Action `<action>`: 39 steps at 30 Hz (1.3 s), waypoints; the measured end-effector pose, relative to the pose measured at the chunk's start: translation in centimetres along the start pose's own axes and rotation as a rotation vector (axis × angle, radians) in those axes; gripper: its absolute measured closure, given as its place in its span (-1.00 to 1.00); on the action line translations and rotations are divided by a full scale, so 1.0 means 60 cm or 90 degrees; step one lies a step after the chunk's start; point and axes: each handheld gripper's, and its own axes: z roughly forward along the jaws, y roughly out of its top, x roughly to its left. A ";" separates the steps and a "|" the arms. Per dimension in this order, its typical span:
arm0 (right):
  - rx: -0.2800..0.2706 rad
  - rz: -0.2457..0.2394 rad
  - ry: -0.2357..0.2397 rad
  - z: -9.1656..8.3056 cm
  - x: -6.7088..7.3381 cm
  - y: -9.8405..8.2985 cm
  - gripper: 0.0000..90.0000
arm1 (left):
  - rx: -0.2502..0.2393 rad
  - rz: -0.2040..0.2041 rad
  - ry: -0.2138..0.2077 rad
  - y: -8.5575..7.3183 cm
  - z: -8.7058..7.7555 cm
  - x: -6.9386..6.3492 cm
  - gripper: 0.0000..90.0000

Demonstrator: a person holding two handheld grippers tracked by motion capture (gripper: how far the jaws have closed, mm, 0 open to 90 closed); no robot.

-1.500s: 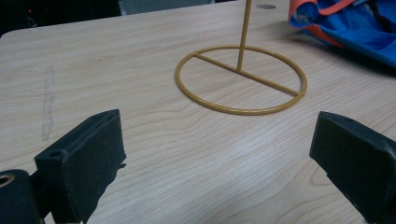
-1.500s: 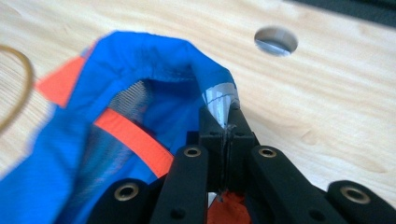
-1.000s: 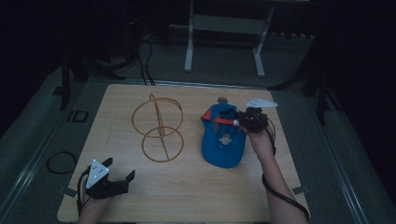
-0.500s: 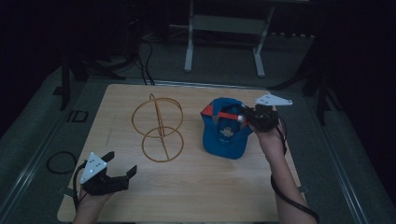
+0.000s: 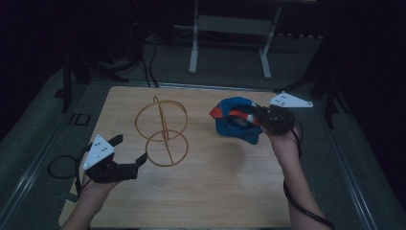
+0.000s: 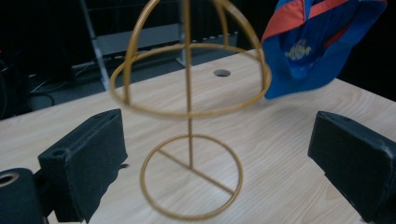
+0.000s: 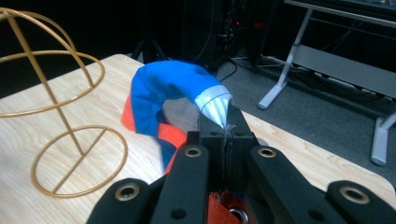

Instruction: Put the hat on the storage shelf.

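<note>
A blue cap (image 5: 235,120) with red trim hangs in the air above the table's right side, and my right gripper (image 5: 261,117) is shut on its edge. In the right gripper view the jaws pinch the cap (image 7: 173,100) fabric at a pale blue fold. A gold wire hat stand (image 5: 163,129) rises upright at the table's middle left. My left gripper (image 5: 129,151) is open, low at the front left, with the stand (image 6: 189,107) just ahead between its fingers (image 6: 86,158) and the cap (image 6: 317,44) beyond.
The wooden table (image 5: 225,191) has a small round hole (image 6: 222,73) near its far edge. A grey metal frame (image 5: 230,28) stands on the floor behind the table. A black cable loop (image 5: 60,165) lies off the table's left side.
My right gripper has lifted the cap off the table and carried it up and slightly back. The left gripper has shifted a little to the right, toward the stand.
</note>
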 end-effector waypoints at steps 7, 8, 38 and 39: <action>-0.026 0.009 0.042 -0.024 0.018 0.006 0.98 | -0.006 0.034 -0.025 0.065 0.026 -0.005 -0.90; -0.029 0.004 0.042 -0.027 0.022 0.007 0.98 | -0.007 0.036 -0.029 0.075 0.031 -0.007 -0.90; -0.039 -0.031 0.084 -0.052 0.076 0.007 0.98 | 0.047 0.174 -0.152 0.210 0.209 -0.164 -0.67; -0.041 -0.037 0.085 -0.052 0.078 0.008 0.98 | 0.053 0.174 -0.155 0.211 0.215 -0.169 -0.67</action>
